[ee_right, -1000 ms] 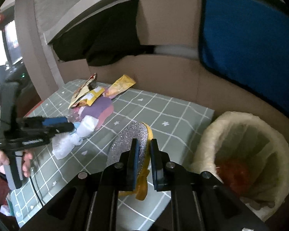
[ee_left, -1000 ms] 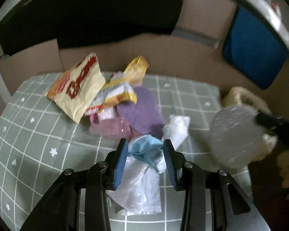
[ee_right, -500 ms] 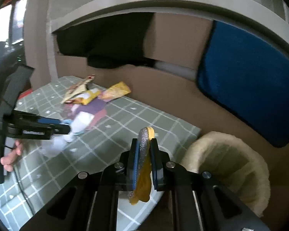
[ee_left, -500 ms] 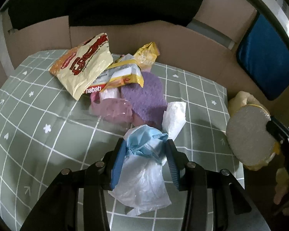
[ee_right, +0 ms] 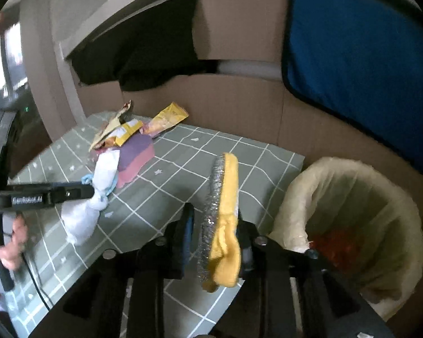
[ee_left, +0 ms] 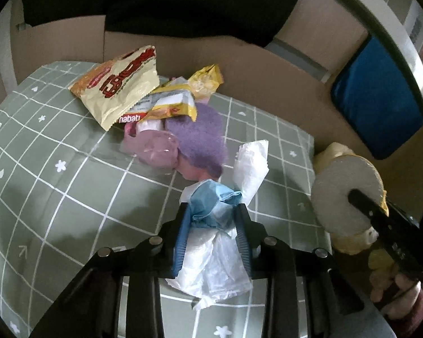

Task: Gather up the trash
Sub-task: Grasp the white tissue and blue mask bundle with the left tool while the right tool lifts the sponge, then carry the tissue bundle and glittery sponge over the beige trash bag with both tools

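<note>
Right gripper (ee_right: 215,233) is pinching a scrubber (ee_right: 221,214) edge-on, silver mesh face to the left, yellow sponge to the right. Its jaws are starting to part, though in the right wrist view the pad still sits between them with the right pad against the yellow side. It hangs at the table (ee_right: 183,152) edge, just beside the bin (ee_right: 349,219), not over the mouth yet. My read: gripping it by the thin edge keeps the flat disc vertical so it slides into the bin instead of bridging the rim

Bin has a pale liner folded over its rim and something red at the bottom. It stands off the table's corner, below cloth level, so a drop has to clear the edge first

Left gripper (ee_left: 211,225) is closing on a wad (ee_left: 211,205) of blue paper and white plastic film. The blue pads press the blue part on both sides and the film bunches out below and ahead of them. Grabbing the crumpled core makes sense, since loose film would slip out

Rest of the trash sits in one heap toward the far side of the table: cream snack bag (ee_left: 121,84), yellow wrappers (ee_left: 180,104), purple sponge (ee_left: 197,135), pink film (ee_left: 155,149). All untouched

Risk: scrubber released early lands on the table or the floor gap
</note>
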Demonstrator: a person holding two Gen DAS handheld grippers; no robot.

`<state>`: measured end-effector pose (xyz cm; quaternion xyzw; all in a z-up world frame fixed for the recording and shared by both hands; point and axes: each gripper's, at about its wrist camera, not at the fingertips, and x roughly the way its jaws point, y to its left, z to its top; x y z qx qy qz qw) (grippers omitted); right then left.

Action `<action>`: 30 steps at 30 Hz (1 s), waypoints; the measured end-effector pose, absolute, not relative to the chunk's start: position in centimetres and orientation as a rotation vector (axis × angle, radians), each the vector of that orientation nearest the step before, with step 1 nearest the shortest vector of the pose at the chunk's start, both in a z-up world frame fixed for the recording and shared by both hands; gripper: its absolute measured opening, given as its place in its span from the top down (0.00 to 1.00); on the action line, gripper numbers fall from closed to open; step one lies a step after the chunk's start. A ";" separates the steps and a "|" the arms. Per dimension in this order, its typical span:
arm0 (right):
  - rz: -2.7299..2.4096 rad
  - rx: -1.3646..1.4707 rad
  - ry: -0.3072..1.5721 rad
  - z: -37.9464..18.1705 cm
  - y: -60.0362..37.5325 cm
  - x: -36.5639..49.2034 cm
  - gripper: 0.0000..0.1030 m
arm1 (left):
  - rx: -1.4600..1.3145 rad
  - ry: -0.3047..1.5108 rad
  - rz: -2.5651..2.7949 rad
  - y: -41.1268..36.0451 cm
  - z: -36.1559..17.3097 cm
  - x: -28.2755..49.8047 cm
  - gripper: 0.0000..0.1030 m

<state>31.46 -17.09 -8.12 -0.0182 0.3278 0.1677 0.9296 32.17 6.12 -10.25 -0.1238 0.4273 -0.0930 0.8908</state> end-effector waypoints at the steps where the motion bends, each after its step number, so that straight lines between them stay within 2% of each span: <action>1: 0.343 -0.036 0.668 -8.1 -17.1 31.4 0.87 | -0.251 0.873 -0.190 5.9 -10.0 31.9 0.70; 2: 0.345 -0.039 0.662 -7.9 -17.0 31.3 0.87 | -0.246 0.860 -0.188 5.8 -9.7 31.7 0.88; 3: 0.346 -0.045 0.655 -7.7 -16.9 31.2 0.87 | -0.235 0.848 -0.177 5.7 -9.4 31.5 0.96; 13: 0.395 -0.082 0.580 -4.8 -16.0 29.8 0.87 | -0.247 0.745 -0.208 5.8 -6.9 30.2 0.96; 16: 0.398 -0.075 0.575 -4.6 -16.4 29.4 0.87 | -0.276 0.744 -0.261 6.0 -7.0 30.3 0.88; 18: 0.397 -0.063 0.575 -4.7 -16.8 29.3 0.87 | -0.268 0.729 -0.273 5.8 -7.0 30.4 0.60; 19: 0.395 -0.053 0.576 -4.7 -17.1 29.2 0.87 | -0.254 0.717 -0.271 5.6 -7.2 30.6 0.55; 30: 0.377 -0.001 0.593 -5.2 -19.7 28.9 0.87 | -0.063 0.825 -0.150 2.9 -11.6 33.2 0.53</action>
